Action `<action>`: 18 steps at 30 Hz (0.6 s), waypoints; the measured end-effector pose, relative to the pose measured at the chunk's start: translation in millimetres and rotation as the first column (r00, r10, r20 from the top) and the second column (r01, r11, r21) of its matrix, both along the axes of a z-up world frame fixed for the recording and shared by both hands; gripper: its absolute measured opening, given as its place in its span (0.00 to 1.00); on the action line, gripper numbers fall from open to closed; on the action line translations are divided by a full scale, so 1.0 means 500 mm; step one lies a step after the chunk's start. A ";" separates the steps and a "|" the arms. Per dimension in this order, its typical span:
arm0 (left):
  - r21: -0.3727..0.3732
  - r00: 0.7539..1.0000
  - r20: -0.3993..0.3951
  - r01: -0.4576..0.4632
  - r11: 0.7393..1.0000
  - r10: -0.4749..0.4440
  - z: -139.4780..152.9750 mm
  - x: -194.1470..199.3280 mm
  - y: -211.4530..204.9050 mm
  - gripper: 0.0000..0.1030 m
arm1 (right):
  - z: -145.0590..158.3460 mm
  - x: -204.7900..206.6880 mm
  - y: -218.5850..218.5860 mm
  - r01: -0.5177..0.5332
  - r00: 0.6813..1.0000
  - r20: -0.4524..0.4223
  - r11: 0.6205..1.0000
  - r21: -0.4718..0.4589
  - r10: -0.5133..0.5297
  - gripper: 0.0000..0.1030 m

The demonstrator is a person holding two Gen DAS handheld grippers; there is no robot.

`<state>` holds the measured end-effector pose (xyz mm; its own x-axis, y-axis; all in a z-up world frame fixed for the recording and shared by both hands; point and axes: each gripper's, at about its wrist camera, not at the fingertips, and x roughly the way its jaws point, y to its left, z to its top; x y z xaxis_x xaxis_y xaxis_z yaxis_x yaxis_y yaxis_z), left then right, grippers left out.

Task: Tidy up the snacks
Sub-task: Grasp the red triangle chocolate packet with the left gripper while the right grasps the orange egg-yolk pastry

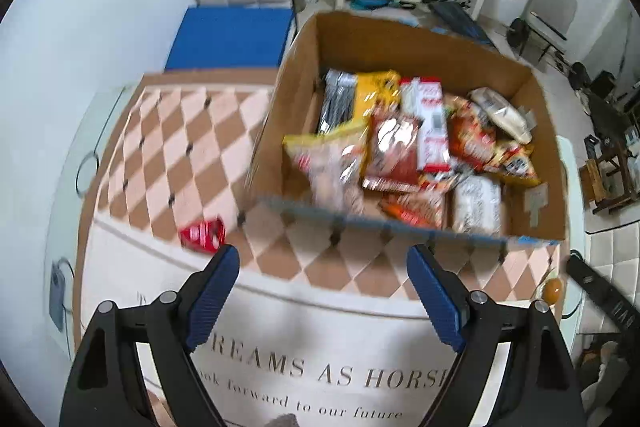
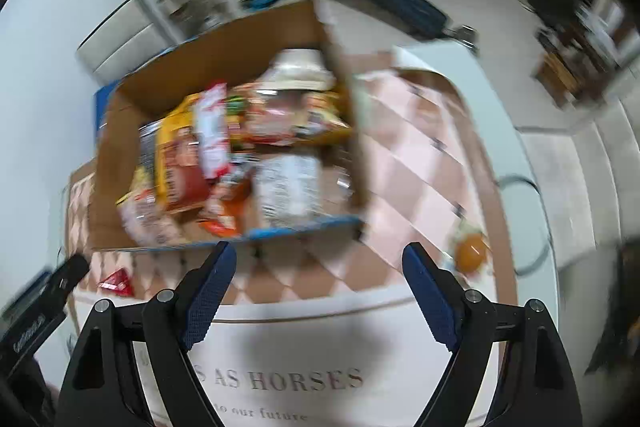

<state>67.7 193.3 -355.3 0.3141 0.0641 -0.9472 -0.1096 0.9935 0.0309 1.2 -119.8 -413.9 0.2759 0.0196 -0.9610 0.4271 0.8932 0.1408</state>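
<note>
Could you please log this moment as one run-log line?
left gripper: open, empty | right gripper: open, empty | brown cardboard box: full of snack packets | small red packet: on checkered cloth

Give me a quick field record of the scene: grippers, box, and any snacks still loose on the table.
left gripper: open, nothing between the jaws
right gripper: open, nothing between the jaws
cardboard box: open top, on the checkered tablecloth, holding many snack packets
red packet: loose on the cloth, outside the box, near its left corner
orange snack: loose on the cloth, right of the box
image quality: right wrist view blurred
</note>
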 end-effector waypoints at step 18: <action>0.070 0.989 -0.134 -0.046 0.996 0.055 -0.183 -0.027 -0.035 0.83 | -0.290 -0.057 -0.257 0.321 0.915 -0.268 0.947 0.034 -0.300 0.52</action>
<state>54.0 175.6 -446.9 0.1773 0.1414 -0.9740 -0.1497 0.9820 0.1153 -27.3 -248.1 -559.1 0.0251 0.0481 -0.9985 0.7116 0.7007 0.0517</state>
